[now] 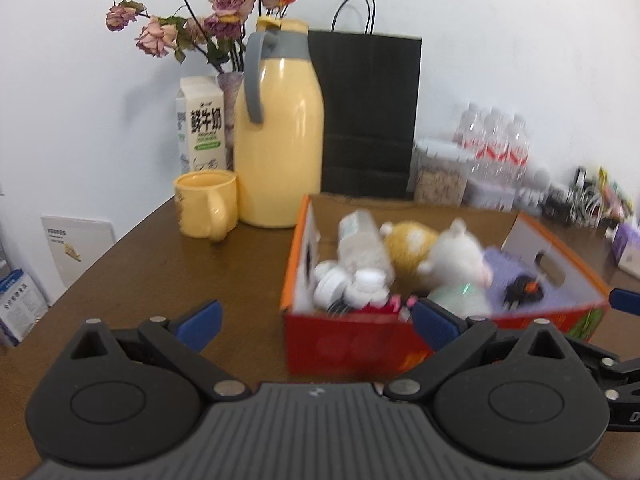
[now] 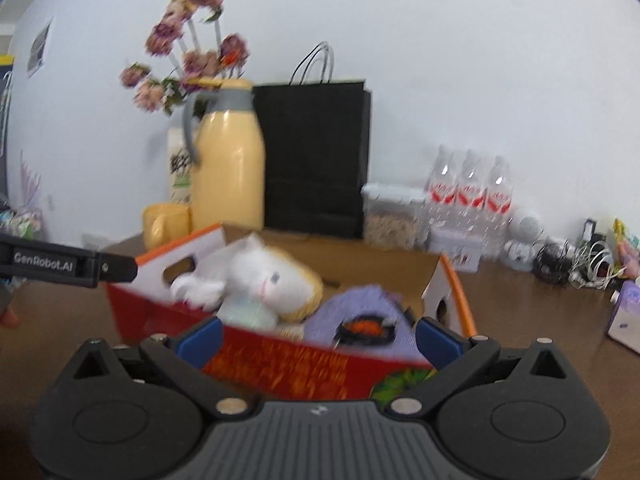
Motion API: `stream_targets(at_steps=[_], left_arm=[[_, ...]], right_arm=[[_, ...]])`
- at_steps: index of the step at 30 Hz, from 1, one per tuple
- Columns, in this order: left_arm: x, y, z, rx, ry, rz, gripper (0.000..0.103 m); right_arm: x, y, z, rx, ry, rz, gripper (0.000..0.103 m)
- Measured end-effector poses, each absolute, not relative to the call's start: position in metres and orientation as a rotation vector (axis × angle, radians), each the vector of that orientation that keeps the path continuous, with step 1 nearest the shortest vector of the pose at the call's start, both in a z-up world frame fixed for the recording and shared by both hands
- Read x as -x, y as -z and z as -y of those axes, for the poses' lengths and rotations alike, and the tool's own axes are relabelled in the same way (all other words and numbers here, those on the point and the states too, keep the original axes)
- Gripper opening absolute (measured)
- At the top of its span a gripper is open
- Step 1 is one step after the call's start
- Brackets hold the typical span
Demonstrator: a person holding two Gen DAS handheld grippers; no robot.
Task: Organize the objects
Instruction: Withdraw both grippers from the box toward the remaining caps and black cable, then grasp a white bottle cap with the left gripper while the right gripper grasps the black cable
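Note:
A red and orange cardboard box point(image 1: 352, 340) sits on the brown table point(image 1: 152, 272). Inside it lie a white plush toy point(image 1: 456, 260), a yellow plush point(image 1: 412, 244), a white bottle point(image 1: 360, 240), white round lids point(image 1: 330, 284) and a purple cloth point(image 1: 516, 284). My left gripper point(image 1: 316, 320) is open in front of the box's left corner, holding nothing. My right gripper point(image 2: 318, 338) is open, its blue pads either side of the box's near wall point(image 2: 288, 368). The white plush point(image 2: 264, 276) and purple cloth point(image 2: 360, 312) show over that wall.
Behind the box stand a yellow jug point(image 1: 280, 140), a yellow mug point(image 1: 206, 208), a milk carton point(image 1: 200, 128), a vase of dried roses point(image 1: 208, 12) and a black paper bag point(image 1: 368, 116). Water bottles point(image 1: 496, 140), a jar point(image 2: 392, 216) and tangled cables point(image 2: 576, 260) line the right wall.

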State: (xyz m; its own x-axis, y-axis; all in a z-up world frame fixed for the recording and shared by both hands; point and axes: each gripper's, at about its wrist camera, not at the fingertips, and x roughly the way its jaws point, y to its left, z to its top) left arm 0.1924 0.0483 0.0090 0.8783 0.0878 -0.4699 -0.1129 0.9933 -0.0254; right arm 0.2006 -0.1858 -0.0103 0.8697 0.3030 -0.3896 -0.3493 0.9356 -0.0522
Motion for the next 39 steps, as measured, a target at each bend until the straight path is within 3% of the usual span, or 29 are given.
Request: stream_targets(at_steps=[13,21,24,27,30,31,39], left_arm=[[-0.197,0.038,-0.075,0.009,-0.1,-0.728,0.103],[-0.203,0.045,-0.067,-0.015,-0.082,-0.745,0.094],[-0.208,0.045,-0.068,-0.003,-0.079,-0.741,0.086],[-0.212,0.043,-0.066,0.009,-0.054,-0.729,0.067],[-0.214,0.042,-0.061,0.011,-0.021,-0.712,0.044],[-0.213,0.042,-0.059,0.015,-0.007,-0.707,0.027],[-0.208,0.042,-0.056,0.047,0.0,-0.68,0.026]], right_arm=[[-0.189,0.042,0.167,0.193,-0.36,-0.547,0.103],[-0.194,0.047,0.166,0.186,-0.352,-0.567,0.103],[-0.195,0.048,0.166,0.184,-0.35,-0.573,0.103],[-0.195,0.048,0.167,0.178,-0.353,-0.577,0.103],[-0.196,0.049,0.167,0.175,-0.356,-0.586,0.103],[-0.197,0.049,0.167,0.173,-0.357,-0.59,0.103],[-0.206,0.053,0.165,0.139,-0.359,-0.644,0.103]])
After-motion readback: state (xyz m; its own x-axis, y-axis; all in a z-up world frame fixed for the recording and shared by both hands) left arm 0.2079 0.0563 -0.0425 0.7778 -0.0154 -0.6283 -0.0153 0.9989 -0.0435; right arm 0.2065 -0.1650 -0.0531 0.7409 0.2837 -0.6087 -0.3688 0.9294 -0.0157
